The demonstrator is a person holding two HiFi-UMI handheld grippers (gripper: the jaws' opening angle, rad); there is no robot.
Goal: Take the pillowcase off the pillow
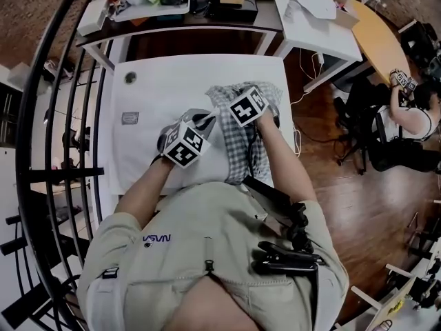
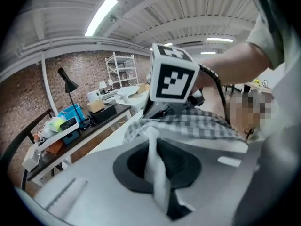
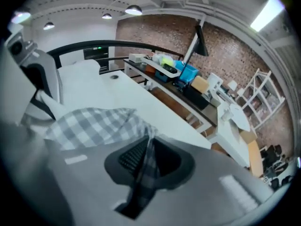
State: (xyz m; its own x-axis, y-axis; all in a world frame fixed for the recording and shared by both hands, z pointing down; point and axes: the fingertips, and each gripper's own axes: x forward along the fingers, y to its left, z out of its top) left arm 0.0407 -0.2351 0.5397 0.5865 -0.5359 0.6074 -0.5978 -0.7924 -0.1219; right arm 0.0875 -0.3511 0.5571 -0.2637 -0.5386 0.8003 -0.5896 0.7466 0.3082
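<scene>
Early stage, I judge: the left gripper (image 2: 159,182) is pinched tight on the white pillow (image 2: 152,149) and the right gripper (image 3: 143,171) on the checked pillowcase (image 3: 89,126), the 2 not yet separated.

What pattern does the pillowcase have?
The pillowcase is grey-and-white checked; right gripper view shows it best.

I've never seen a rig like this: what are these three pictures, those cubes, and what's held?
No robot: a person holds a two-jaw gripper in each hand; the patterned cubes belong to them. One picture looks down from the person's head onto a white table; the other two ride on the grippers, looking along their jaws. The left gripper is shut on white cloth, probably the pillow; the right gripper is shut on the checked pillowcase.
</scene>
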